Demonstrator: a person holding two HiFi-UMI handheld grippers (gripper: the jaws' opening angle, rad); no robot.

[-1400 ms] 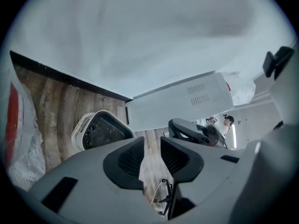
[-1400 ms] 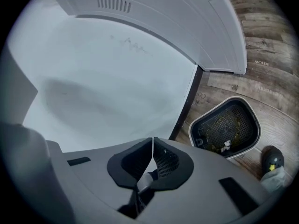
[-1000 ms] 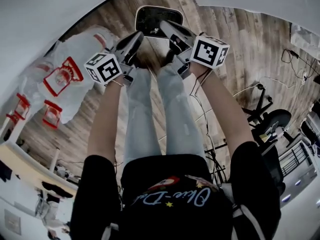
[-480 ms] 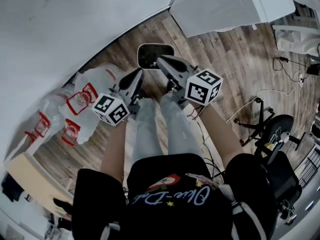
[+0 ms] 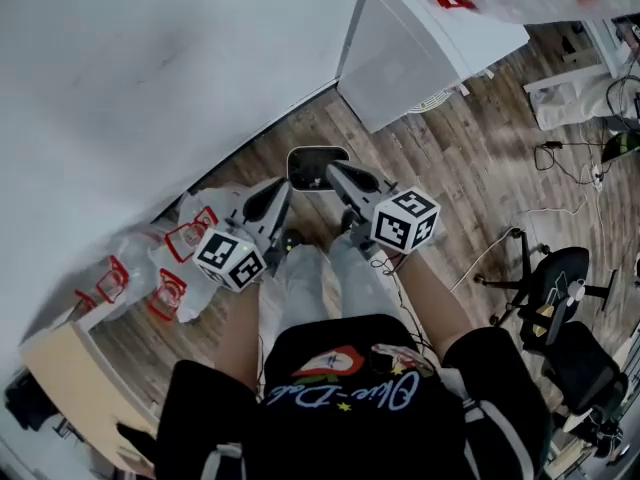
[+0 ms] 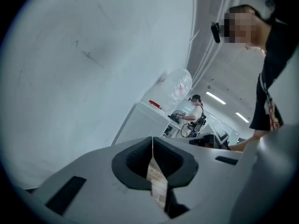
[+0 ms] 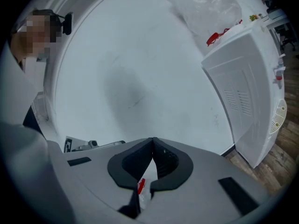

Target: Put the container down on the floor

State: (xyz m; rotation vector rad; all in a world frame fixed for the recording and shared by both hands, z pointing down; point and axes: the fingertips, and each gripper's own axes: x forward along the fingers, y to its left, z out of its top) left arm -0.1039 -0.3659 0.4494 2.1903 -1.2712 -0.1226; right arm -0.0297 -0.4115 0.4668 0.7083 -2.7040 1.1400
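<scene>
The container (image 5: 315, 166), a dark tray with a pale rounded rim, lies flat on the wooden floor by the wall, just beyond the person's feet. Both grippers are held well above it and touch nothing. In the head view my left gripper (image 5: 280, 190) points at the tray from the left and my right gripper (image 5: 333, 171) overlaps its near edge. In the left gripper view the left gripper (image 6: 153, 139) has its jaws shut tip to tip with nothing between them. The right gripper (image 7: 153, 140) is shut and empty too, facing the white wall.
Clear plastic bags with red print (image 5: 180, 258) lie on the floor at the left. A white cabinet (image 5: 430, 48) stands against the wall behind the tray. An office chair (image 5: 555, 268) and cables sit at the right. A wooden table corner (image 5: 70, 378) shows at lower left.
Both grippers have risen away from the container, which stays on the floor and now looks smaller and farther. More of the wall and the white cabinet have come into view.
</scene>
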